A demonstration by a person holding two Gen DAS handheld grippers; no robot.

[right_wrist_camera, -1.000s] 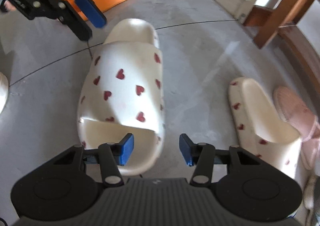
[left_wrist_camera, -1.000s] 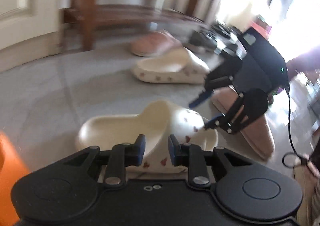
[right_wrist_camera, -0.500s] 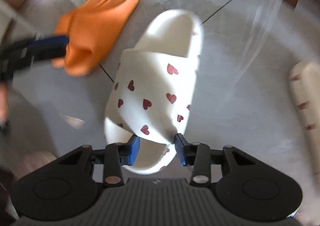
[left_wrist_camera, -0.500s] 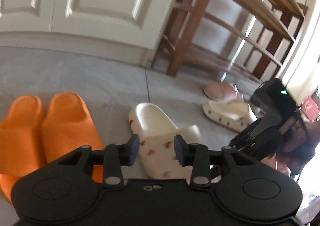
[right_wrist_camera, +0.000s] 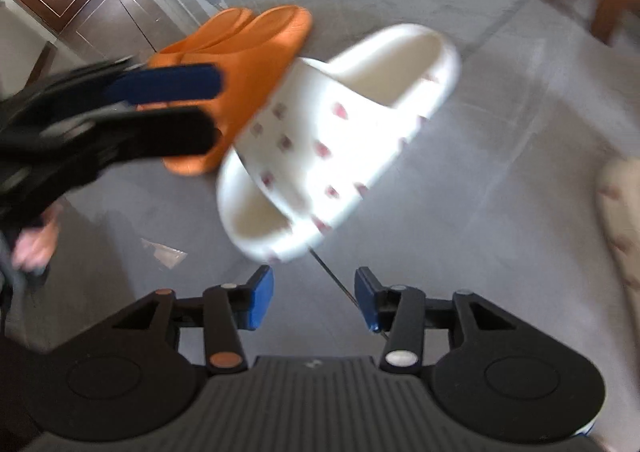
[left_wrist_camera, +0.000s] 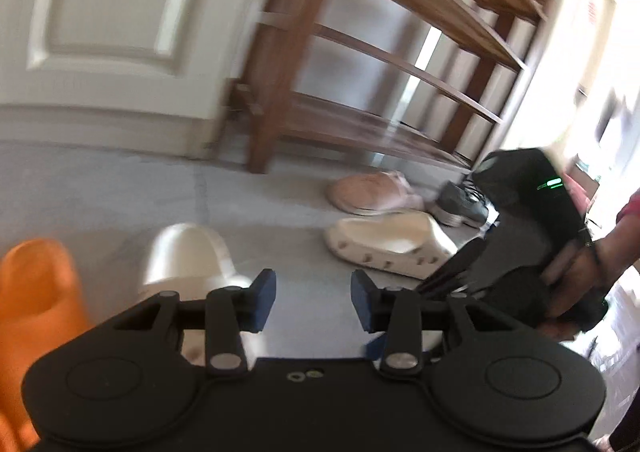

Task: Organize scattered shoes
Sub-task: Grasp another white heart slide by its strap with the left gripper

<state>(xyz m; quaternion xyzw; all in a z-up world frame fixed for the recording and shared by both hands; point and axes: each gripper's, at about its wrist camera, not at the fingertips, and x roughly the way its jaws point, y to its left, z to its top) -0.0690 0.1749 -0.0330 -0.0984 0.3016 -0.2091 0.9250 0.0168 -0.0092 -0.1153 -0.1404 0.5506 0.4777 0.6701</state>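
A white slide with red hearts [right_wrist_camera: 336,140] lies on the grey floor beside a pair of orange slides [right_wrist_camera: 240,64]. My right gripper [right_wrist_camera: 314,302] is open and empty, just behind the slide's toe end. The slide also shows in the left wrist view [left_wrist_camera: 188,264], next to an orange slide [left_wrist_camera: 36,304]. Its mate [left_wrist_camera: 388,244] lies further off, near the wooden shoe rack [left_wrist_camera: 380,64]. My left gripper [left_wrist_camera: 312,302] is open and empty above the floor. It also shows in the right wrist view [right_wrist_camera: 168,108], at the left over the orange slides.
A pink slipper [left_wrist_camera: 372,192] and a dark sneaker [left_wrist_camera: 464,204] lie before the rack. A white door [left_wrist_camera: 112,12] stands left of it. A scrap of plastic [right_wrist_camera: 164,252] lies on the floor. The mate's edge [right_wrist_camera: 624,220] shows at the right.
My right gripper has opened and let go of the heart slide, which now lies beside the orange pair. My left gripper has opened wider and swung right towards the rack.
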